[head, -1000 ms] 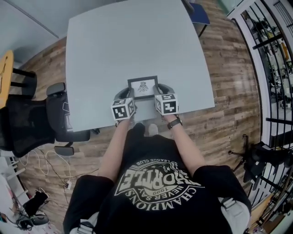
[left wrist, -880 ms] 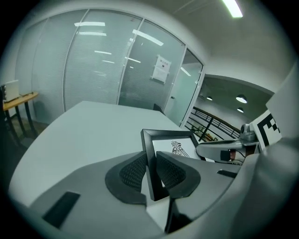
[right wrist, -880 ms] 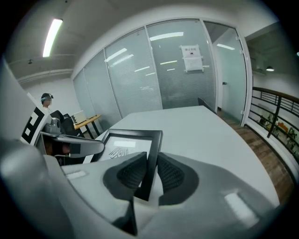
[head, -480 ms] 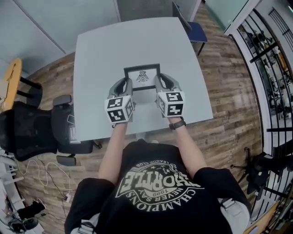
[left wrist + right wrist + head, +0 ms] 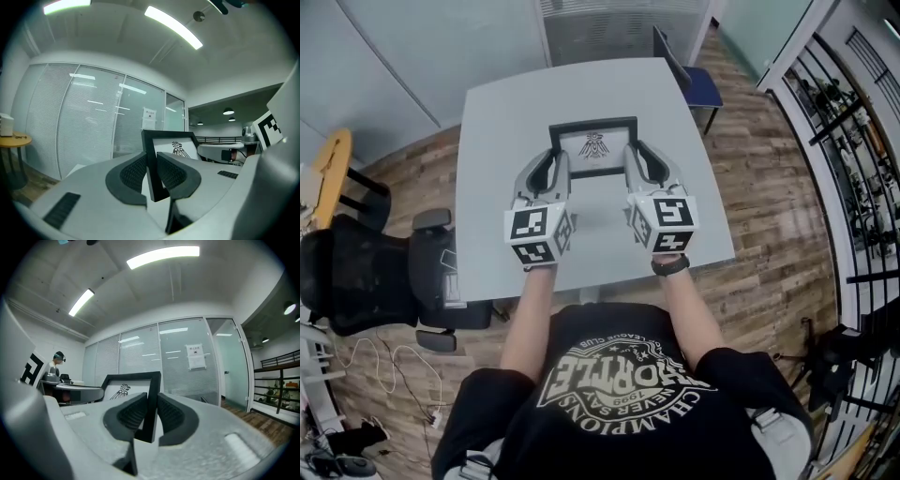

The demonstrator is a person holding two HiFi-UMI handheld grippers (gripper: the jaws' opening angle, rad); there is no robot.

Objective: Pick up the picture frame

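head view — left hand-held gripper (image 5: pixel 549 167) and right hand-held gripper (image 5: pixel 639 161) clamp opposite edges of the picture frame (image 5: pixel 593 144).

Frame (image 5: pixel 592 147) between tongs (image 5: pixel 551 167) (image 5: pixel 639 163) (over table (image 5: pixel 502 122))

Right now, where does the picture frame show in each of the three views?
Head view: picture frame upper centre, over the grey table.
Left gripper view: picture frame centre, side edge clamped between the jaws.
Right gripper view: picture frame centre, clamped likewise.
Shared landmark: the bird emblem on its print.
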